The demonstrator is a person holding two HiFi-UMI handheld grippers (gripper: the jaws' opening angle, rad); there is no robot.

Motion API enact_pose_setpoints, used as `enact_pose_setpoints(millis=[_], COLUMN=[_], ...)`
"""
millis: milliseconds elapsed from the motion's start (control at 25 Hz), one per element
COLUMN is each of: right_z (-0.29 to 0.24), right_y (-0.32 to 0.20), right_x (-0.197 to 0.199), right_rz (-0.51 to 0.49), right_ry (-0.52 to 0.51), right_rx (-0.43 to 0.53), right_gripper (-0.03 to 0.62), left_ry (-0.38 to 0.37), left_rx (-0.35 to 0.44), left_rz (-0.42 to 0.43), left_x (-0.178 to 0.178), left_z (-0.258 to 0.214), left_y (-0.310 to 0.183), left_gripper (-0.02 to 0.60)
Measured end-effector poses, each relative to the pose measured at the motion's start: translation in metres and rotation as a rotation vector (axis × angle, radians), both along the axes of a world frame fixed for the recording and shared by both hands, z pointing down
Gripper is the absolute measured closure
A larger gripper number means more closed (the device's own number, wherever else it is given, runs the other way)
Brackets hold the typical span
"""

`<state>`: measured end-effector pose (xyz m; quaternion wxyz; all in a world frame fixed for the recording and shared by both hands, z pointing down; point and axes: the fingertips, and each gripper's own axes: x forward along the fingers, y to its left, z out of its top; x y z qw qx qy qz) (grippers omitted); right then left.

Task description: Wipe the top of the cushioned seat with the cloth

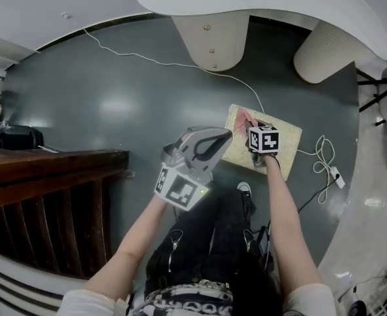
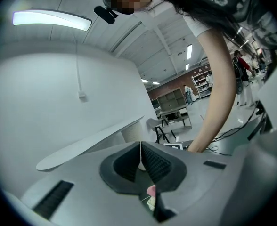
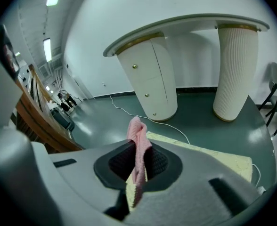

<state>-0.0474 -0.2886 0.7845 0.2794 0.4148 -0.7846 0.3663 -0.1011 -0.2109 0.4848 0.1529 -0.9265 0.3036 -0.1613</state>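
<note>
The cushioned seat point(image 1: 282, 140) is a pale yellow patterned square on the dark green floor, right of centre in the head view; in the right gripper view the seat point(image 3: 214, 155) shows past the jaws. My right gripper point(image 1: 254, 125) is over the seat's near left part, shut on a pink cloth point(image 1: 245, 118). That cloth point(image 3: 137, 147) stands up between the jaws of the right gripper point(image 3: 139, 166). My left gripper point(image 1: 206, 143) hovers left of the seat, tilted upward, jaws shut with nothing held; in its own view the left gripper point(image 2: 141, 166) points at the ceiling.
A white desk point(image 1: 259, 5) with two cream pedestals point(image 1: 211, 39) stands beyond the seat. A white cable point(image 1: 180, 64) crosses the floor to a power strip point(image 1: 338, 175) at the right. A dark wooden railing point(image 1: 42, 196) runs along the left. The person's legs and shoe point(image 1: 244, 189) are near the seat.
</note>
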Motion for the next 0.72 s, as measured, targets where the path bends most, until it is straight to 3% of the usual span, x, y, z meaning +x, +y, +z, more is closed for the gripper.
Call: enact_pose_setpoints(millis=[320,480,720], right_z=[0.046,0.056,0.06], right_y=[-0.013,-0.015,-0.005], right_x=[-0.004,0.021,0.075], right_rz=[-0.027,-0.067,0.007], right_ry=[0.102,0.188,0.235], right_rx=[-0.031,-0.021,-0.036], right_gripper=[0.583,0.583,0.583], left_ry=[-0.009,-0.016,-0.014], left_rx=[-0.012,-0.026,-0.046], left_rz=[0.01,0.025,0.06], left_x=[-0.005,0.01,0.024], left_z=[0.025,0.03,0.035], left_y=[0.003,0.003,0.011], left_gripper=[0.575,0.575,0.575])
